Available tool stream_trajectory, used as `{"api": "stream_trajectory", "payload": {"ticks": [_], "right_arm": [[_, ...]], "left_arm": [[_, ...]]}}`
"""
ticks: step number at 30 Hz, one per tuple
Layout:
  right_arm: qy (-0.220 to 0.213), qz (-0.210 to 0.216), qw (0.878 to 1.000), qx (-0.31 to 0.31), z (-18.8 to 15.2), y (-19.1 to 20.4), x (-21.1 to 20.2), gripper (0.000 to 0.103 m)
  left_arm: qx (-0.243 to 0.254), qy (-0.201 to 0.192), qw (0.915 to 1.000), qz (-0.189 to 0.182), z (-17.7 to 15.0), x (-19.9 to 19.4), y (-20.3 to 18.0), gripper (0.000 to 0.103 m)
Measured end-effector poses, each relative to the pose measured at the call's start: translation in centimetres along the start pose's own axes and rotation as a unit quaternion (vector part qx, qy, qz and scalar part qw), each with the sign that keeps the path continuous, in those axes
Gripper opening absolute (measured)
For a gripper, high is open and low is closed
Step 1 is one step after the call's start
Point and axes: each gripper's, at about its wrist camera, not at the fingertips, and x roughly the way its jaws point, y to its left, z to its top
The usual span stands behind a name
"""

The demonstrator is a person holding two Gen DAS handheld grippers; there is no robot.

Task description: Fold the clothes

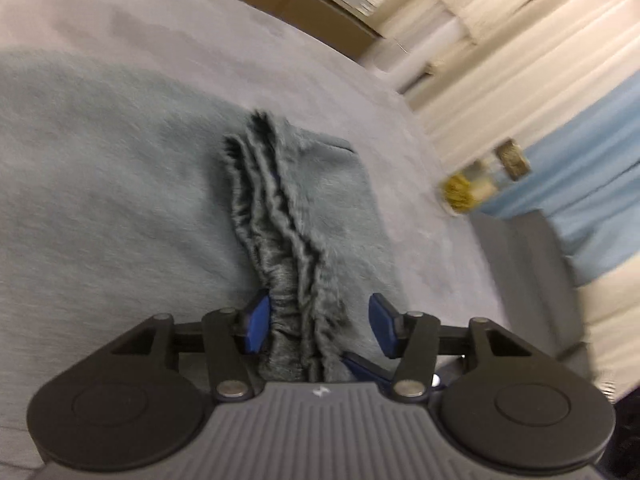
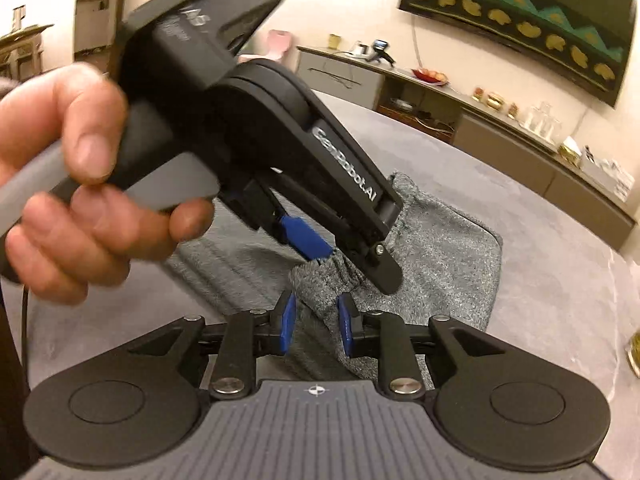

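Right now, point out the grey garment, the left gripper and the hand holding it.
grey garment [image 2: 448,248], right wrist view, flat fuzzy panel
left gripper [image 2: 340,258], right wrist view, between its fingertips
hand [image 2: 76,188], right wrist view, knuckles

- The grey fuzzy cloth [image 2: 448,240] is soft and woolly, a bit blue-grey in colour.
- Most of it lies flat on the grey table [image 2: 560,248], with one rounded corner pointing to the far edge.
- One part of it is bunched up into wavy folds [image 1: 280,216] and lifted off the table.
- The bunched edge looks furry and frayed.
- The rest [image 1: 100,168] spreads wide and smooth over the near side of the table.
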Motion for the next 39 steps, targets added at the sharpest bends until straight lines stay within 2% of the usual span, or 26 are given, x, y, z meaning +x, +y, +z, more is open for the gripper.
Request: {"api": "stream_trajectory", "payload": {"ticks": [3,6,7,9,10,13,15,16,18,20,22,23,25,28,32,33,34,35,37,39], "right_arm": [[0.01,0.0,1.0,-0.004,-0.3,0.1,0.2,0.025],[0.018,0.008,1.0,-0.009,-0.5,0.3,0.4,0.025],[0.019,0.015,1.0,-0.01,-0.5,0.4,0.2,0.025],[0.023,0.022,0.999,-0.017,-0.7,0.8,0.6,0.028],[0.024,0.022,0.999,-0.023,-0.8,0.9,0.6,0.029],[0.018,0.04,0.999,0.008,-0.6,-0.2,-0.4,0.036],[-0.027,0.049,0.996,0.063,-0.4,-2.2,-2.5,0.038],[-0.044,0.04,0.994,0.097,-0.5,-3.4,-3.2,0.044],[-0.077,0.021,0.983,0.164,-0.7,-5.8,-4.6,0.046],[-0.053,-0.015,0.978,0.201,-1.1,-7.2,-3.8,0.046],[0.0,-0.032,0.981,0.189,-1.6,-7.1,-2.1,0.046],[0.027,-0.041,0.982,0.183,-1.8,-7.0,-1.2,0.046],[0.038,-0.053,0.986,0.154,-1.8,-6.3,-0.8,0.046],[0.0,-0.06,0.984,0.166,-1.8,-6.5,-2.3,0.046],[-0.045,-0.073,0.982,0.168,-0.8,-6.6,-3.7,0.049],[-0.053,-0.071,0.983,0.162,-0.2,-6.2,-3.8,0.049],[-0.058,-0.069,0.984,0.152,0.6,-5.4,-3.6,0.051],[-0.063,-0.066,0.986,0.141,1.4,-4.6,-3.3,0.058],[-0.067,-0.057,0.99,0.113,3.1,-2.3,-2.5,0.064],[-0.065,-0.042,0.994,0.075,4.8,0.7,-1.3,0.069]], "left_arm": [[-0.014,-0.002,0.9999,-0.009,-0.2,-0.2,0.7,0.039],[0.0,-0.004,1.0,-0.002,-0.7,-1.3,0.6,0.039],[0.022,-0.006,0.9996,0.014,-1.0,-1.7,0.2,0.039],[0.066,-0.019,0.9942,0.082,-1.3,-2.1,-0.6,0.039],[0.075,-0.029,0.9914,0.103,-1.4,-2.5,-0.8,0.039],[0.092,-0.048,0.9883,0.111,-1.1,-3.6,-1.7,0.04],[0.106,-0.057,0.9858,0.117,-0.7,-3.9,-2.4,0.042],[0.113,-0.062,0.9844,0.12,-0.5,-4.1,-2.8,0.042],[0.122,-0.074,0.9829,0.116,-0.1,-3.5,-3.4,0.042],[0.139,-0.064,0.9808,0.121,-0.5,-2.7,-3.4,0.042],[0.141,-0.033,0.9782,0.149,-1.0,-0.9,-3.2,0.046],[0.14,-0.036,0.9784,0.148,-1.2,-0.9,-3.0,0.046],[0.131,-0.039,0.9798,0.146,-1.5,-1.3,-2.7,0.046],[0.118,-0.052,0.9815,0.141,-1.3,-3.9,-2.6,0.044],[0.105,-0.11,0.9715,0.182,-0.6,-11.3,0.6,0.049],[0.101,-0.125,0.9682,0.192,-0.5,-13.2,1.4,0.053],[0.084,-0.144,0.9629,0.212,-0.3,-15.7,3.1,0.056],[0.067,-0.164,0.9565,0.232,-0.1,-18.3,4.9,0.059],[0.009,-0.202,0.9407,0.272,-0.1,-23.7,9.8,0.07],[-0.049,-0.225,0.9263,0.298,-0.7,-28.1,14.5,0.073]]}}
